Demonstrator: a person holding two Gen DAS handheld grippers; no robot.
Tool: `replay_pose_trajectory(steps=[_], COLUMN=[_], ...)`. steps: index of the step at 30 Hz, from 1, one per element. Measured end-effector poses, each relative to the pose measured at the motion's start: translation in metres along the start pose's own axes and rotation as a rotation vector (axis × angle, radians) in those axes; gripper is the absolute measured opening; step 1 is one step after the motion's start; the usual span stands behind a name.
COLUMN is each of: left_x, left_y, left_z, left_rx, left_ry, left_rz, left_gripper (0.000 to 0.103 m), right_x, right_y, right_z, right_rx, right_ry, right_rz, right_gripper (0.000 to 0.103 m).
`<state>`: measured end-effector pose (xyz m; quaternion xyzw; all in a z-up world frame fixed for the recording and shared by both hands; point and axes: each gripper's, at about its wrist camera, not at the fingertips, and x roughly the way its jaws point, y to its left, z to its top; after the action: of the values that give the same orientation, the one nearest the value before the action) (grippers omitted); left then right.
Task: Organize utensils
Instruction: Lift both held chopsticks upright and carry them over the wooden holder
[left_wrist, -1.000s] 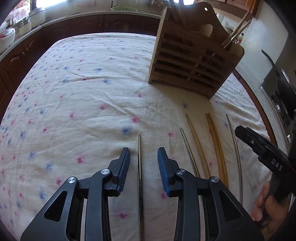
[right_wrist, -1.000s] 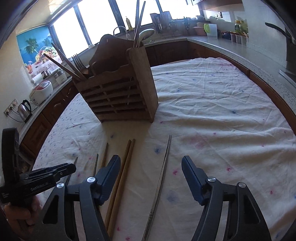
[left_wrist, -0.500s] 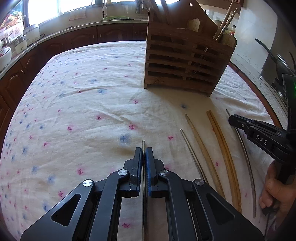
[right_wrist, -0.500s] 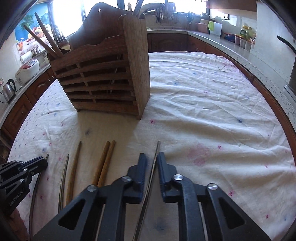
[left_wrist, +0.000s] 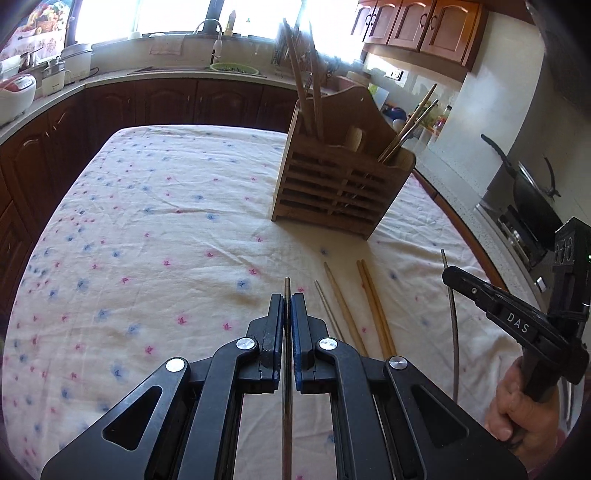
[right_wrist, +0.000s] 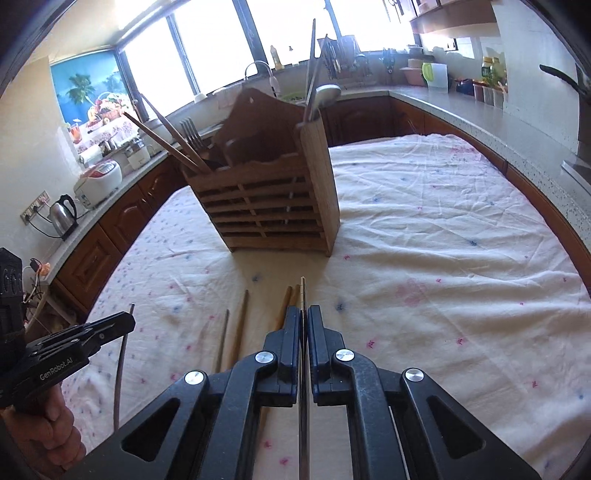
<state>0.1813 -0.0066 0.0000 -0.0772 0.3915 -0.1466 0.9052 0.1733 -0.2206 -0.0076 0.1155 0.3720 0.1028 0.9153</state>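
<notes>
left gripper (left_wrist: 287, 314), marked "genrobot.ai", pinches a metal chopstick (left_wrist: 286, 387); right gripper (right_wrist: 303, 325), marked "das", pinches another metal chopstick (right_wrist: 303, 406) above the tabletop (left_wrist: 155, 236)

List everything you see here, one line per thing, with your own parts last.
holder: 1, brown wood, standing on the cloth at the far side
forks: several, silver, in the holder
spoon: 1, silver, in the holder
loose wooden chopsticks: 3, tan, lying on the cloth, two of them side by side
loose metal chopstick: 1, silver, on the cloth beside the wooden ones
tablecloth: 1, white with pink and blue flowers, over the table
kettle: 1, silver, on the counter
left claw: black, shut on a silver chopstick
right claw: black, shut on another silver chopstick
</notes>
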Motion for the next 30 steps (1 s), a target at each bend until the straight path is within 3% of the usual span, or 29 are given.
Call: replay_pose_trajectory(steps=[16, 30], left_x=[-0.086, -0.098], left_y=[-0.015, -0.027], left_z=[0.017, 0.038], left_rx=[0.033, 0.059], left_ry=[-0.170, -0.239], left_rz=[-0.077, -0.086], left_gripper=[0.003, 0.004], right_x=[-0.102, -0.116], right_y=[0.020, 0.015], right_z=[0.018, 0.035], right_rx=[-0.038, -0.037], right_ry=[-0.230, -0.286], right_rz=[0.098, 0.106], right_gripper=[0.005, 0.005])
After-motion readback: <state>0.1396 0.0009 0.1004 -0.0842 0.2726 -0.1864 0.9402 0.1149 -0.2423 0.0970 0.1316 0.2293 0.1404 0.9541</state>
